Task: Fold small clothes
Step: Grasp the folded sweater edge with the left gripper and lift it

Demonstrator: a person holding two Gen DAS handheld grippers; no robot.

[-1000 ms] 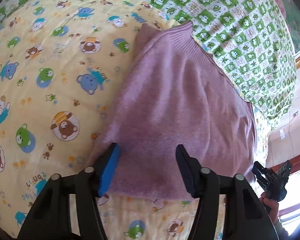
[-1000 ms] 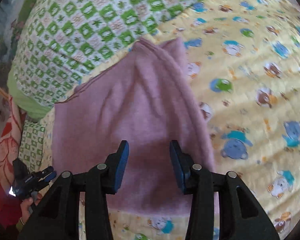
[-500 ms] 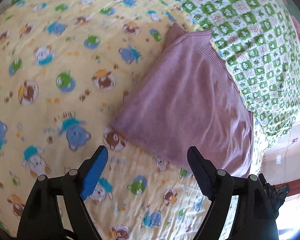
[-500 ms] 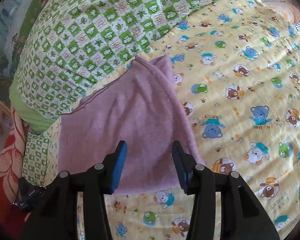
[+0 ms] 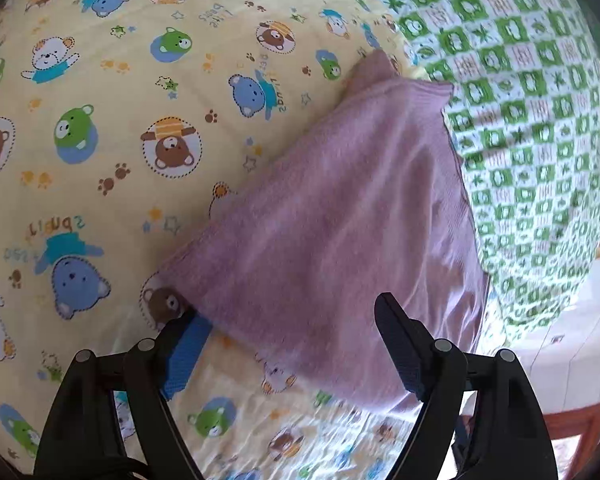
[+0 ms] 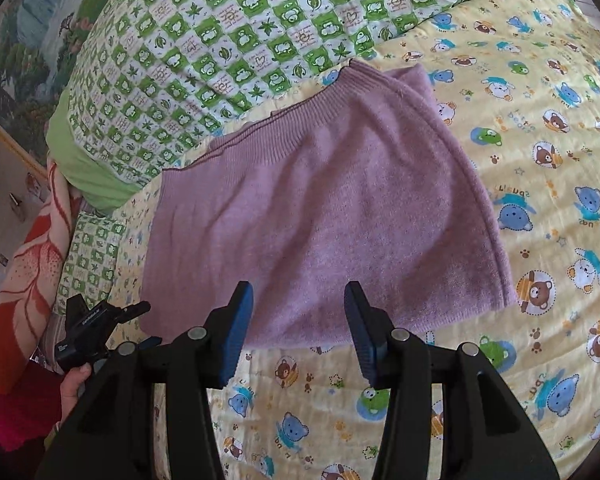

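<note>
A folded pink knit garment (image 5: 340, 220) lies flat on the yellow bear-print sheet (image 5: 120, 140); it also shows in the right wrist view (image 6: 320, 208) with its ribbed hem at the far side. My left gripper (image 5: 288, 336) is open and empty, its fingers straddling the garment's near corner, the left finger (image 5: 188, 344) at the garment's edge. My right gripper (image 6: 298, 320) is open and empty, just above the garment's near edge. The left gripper also shows in the right wrist view (image 6: 96, 320), held in a hand at the bed's left edge.
A green-and-white checked quilt (image 6: 240, 40) lies along the far side of the garment, and shows in the left wrist view (image 5: 520, 120) at the right. A red floral cloth (image 6: 28, 280) hangs at the bed's left edge. Floor (image 5: 560, 340) shows beyond the bed edge.
Both grippers pulled back from the garment, then the left one came close again to its near corner. The right gripper has opened wider and backed off to the near edge.
</note>
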